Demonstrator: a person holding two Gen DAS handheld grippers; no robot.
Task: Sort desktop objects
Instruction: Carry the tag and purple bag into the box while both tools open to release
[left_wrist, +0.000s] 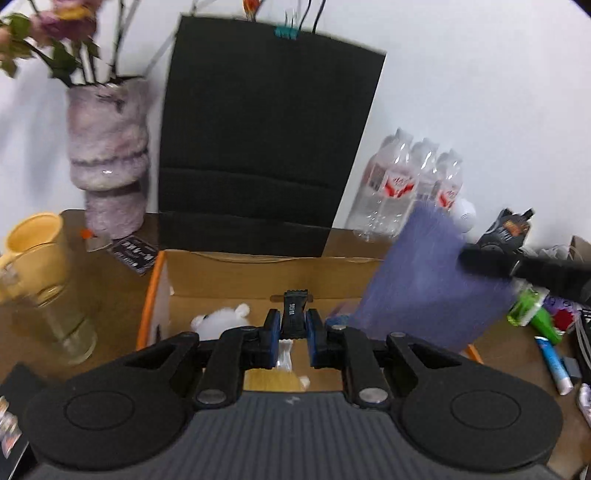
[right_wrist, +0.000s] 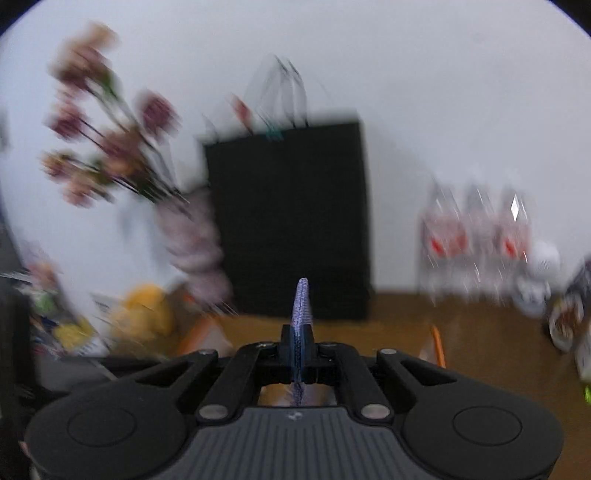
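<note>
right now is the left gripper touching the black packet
Touching. The left wrist view shows the left gripper with its blue pads pressed on both sides of the black packet, held above the cardboard box.

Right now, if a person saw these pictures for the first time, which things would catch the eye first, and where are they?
The tall black paper bag stands upright against the white wall, behind the open cardboard box. Above the box, the left gripper clamps a small black packet, and the right gripper holds a flat purple cloth. At far left, a fuzzy pink vase holds dried flowers.
</note>
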